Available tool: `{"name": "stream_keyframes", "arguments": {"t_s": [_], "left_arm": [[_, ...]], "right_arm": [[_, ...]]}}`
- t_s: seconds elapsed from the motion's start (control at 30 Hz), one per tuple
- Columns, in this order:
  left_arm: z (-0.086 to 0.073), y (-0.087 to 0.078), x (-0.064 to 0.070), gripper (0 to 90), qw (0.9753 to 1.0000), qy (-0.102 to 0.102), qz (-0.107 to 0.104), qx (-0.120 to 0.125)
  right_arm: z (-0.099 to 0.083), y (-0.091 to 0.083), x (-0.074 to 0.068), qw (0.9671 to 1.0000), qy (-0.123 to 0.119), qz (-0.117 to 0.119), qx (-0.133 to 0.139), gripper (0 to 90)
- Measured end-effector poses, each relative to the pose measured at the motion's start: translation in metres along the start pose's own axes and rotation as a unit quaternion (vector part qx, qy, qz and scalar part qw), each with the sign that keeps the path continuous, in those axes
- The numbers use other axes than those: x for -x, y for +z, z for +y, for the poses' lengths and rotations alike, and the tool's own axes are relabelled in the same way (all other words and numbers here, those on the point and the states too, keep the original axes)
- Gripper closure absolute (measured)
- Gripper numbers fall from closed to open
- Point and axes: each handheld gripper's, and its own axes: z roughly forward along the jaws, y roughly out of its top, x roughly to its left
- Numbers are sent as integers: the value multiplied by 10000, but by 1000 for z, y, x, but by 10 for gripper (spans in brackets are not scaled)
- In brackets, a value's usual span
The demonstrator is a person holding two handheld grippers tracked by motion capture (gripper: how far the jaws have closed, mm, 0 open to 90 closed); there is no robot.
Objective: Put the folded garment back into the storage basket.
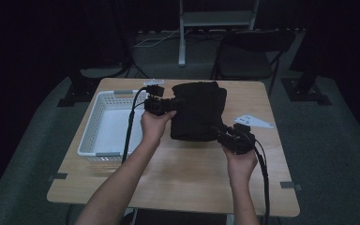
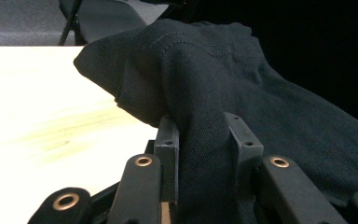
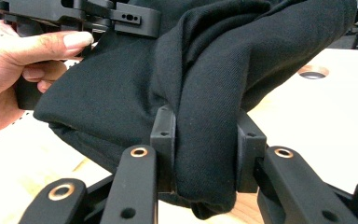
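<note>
A folded black garment [image 1: 198, 110] lies on the wooden table [image 1: 178, 164], right of a white basket. My left gripper [image 1: 172, 105] is shut on the garment's left edge; the left gripper view shows a fold of black cloth [image 2: 200, 154] pinched between the jaws. At the garment's near right corner my right gripper [image 1: 221, 134] is shut on a thick fold [image 3: 205, 154], which bulges between the jaws and lifts off the table. In the right gripper view the other hand [image 3: 23, 65] and the left gripper [image 3: 135, 18] sit at the upper left.
The white slotted basket [image 1: 104, 123] stands on the table's left side, touching nothing I hold. A pale three-cornered plate [image 1: 254, 121] lies at the right edge. A small white item [image 1: 153, 82] sits at the back edge. A dark chair [image 1: 248, 56] stands beyond the table.
</note>
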Motion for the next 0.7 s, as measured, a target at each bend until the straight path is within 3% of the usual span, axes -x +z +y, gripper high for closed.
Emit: {"name": "stream_keyframes", "arguments": {"t_s": [0.7], "left_arm": [[2,-34,-21,707,9994,-57,323,64]], "right_arm": [[13,24,-25,9996,-150,227,-96,680]]}}
